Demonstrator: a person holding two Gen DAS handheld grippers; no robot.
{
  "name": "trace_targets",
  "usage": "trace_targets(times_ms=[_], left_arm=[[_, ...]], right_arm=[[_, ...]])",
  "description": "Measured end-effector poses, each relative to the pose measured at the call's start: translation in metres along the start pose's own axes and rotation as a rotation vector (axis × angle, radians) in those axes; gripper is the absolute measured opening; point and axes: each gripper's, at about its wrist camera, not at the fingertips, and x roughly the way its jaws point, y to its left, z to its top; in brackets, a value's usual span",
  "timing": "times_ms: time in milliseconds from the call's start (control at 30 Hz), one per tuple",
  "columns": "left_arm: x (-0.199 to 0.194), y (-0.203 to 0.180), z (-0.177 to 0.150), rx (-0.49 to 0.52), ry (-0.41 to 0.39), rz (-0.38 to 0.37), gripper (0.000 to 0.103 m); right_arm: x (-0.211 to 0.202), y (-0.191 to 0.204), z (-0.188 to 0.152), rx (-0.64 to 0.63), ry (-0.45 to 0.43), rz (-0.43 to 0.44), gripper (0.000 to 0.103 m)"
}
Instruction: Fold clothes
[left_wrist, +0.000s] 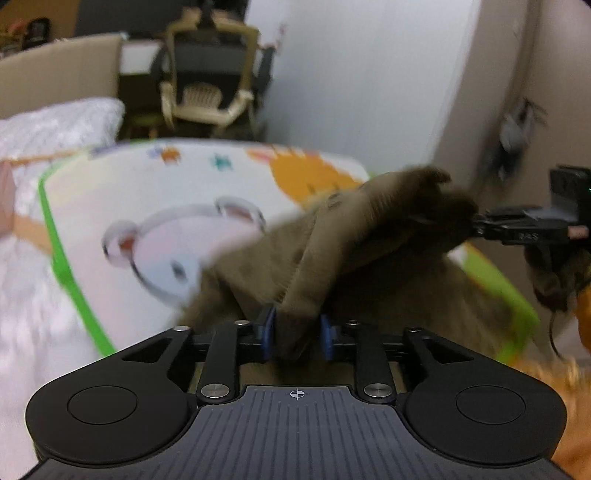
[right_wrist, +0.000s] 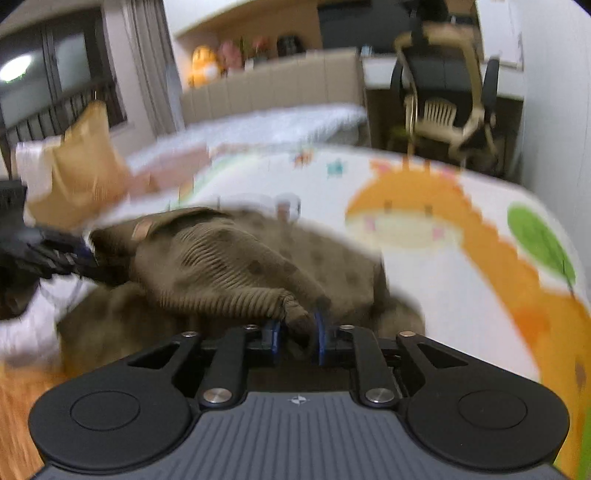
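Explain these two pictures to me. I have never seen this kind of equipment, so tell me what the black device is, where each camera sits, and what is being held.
No robot here: a person carries a hand-held two-finger gripper in each hand, each with a camera looking along its fingers. One picture is from the left gripper, the other from the right gripper. Both pinch bunched edges of the same brown ribbed garment, stretched between them above a cartoon-printed play mat. In the left view the right gripper enters from the side. Behind are a white bed and a beige chair. Everything is motion-blurred.

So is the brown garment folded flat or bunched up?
Bunched up: the brown garment hangs crumpled between both grippers, lifted above the mat.
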Motion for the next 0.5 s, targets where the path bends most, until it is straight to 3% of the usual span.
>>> trace_targets(times_ms=[67, 167, 333, 433, 500], left_arm=[[-0.006, -0.003, -0.018, -0.01, 0.032, -0.022, 0.049], [-0.016, 0.001, -0.034, -0.043, 0.049, -0.045, 0.06], [-0.034, 0.031, -0.029, -0.219, -0.045, -0.116, 0.081], [-0.025, 0.05, -0.021, -0.346, -0.086, -0.165, 0.085], [-0.006, 0.054, -0.016, -0.38, -0.069, -0.173, 0.085]], right_arm=[[-0.009, -0.001, -0.013, -0.017, 0.036, -0.027, 0.037], [-0.031, -0.009, -0.016, -0.023, 0.028, -0.059, 0.061], [-0.047, -0.025, -0.001, 0.033, -0.06, -0.063, 0.064], [-0.036, -0.027, 0.011, 0.12, -0.126, -0.015, 0.064], [-0.025, -0.024, 0.019, 0.13, -0.158, 0.011, 0.064]])
